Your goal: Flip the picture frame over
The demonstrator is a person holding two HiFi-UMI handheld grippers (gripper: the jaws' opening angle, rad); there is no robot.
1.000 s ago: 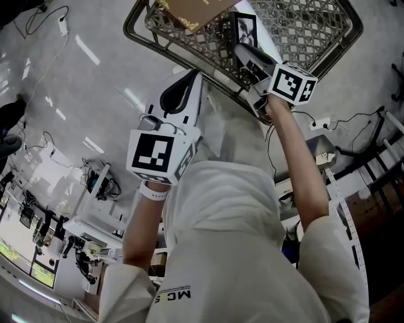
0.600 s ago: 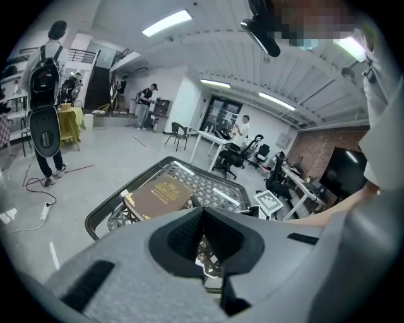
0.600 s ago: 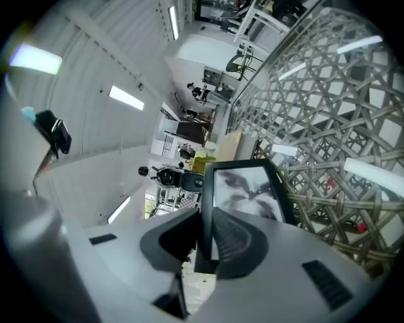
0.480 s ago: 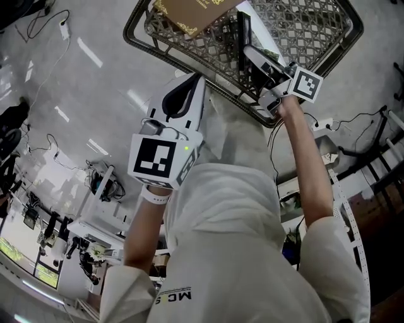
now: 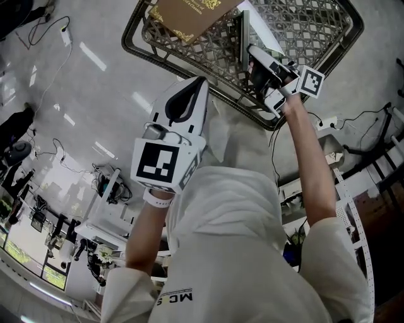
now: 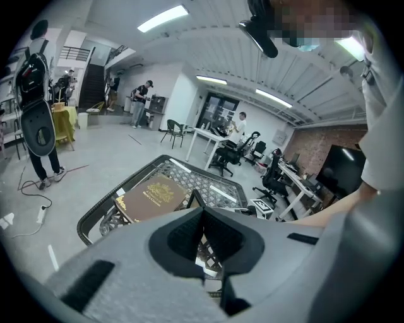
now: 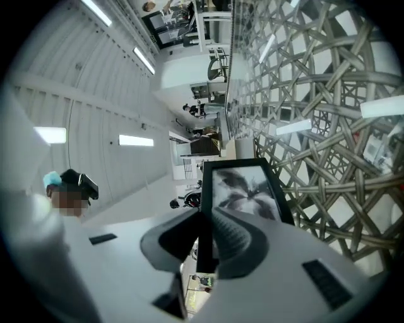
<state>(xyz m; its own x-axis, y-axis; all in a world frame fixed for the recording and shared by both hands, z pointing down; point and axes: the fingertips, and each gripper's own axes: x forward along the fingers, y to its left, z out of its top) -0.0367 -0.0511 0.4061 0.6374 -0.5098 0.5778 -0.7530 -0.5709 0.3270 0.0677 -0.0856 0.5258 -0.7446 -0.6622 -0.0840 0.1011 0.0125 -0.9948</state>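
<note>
The right tongs (image 7: 207,214) clench the picture frame (image 7: 243,186) by its thin rim, above the basket (image 7: 315,113). The frame looks light, rigid and probably breakable. The left tongs (image 6: 202,211) are closed and empty.

Woven metal lattice tray (image 5: 297,28); brown gold-printed book (image 5: 189,14) flat at one end.
</note>
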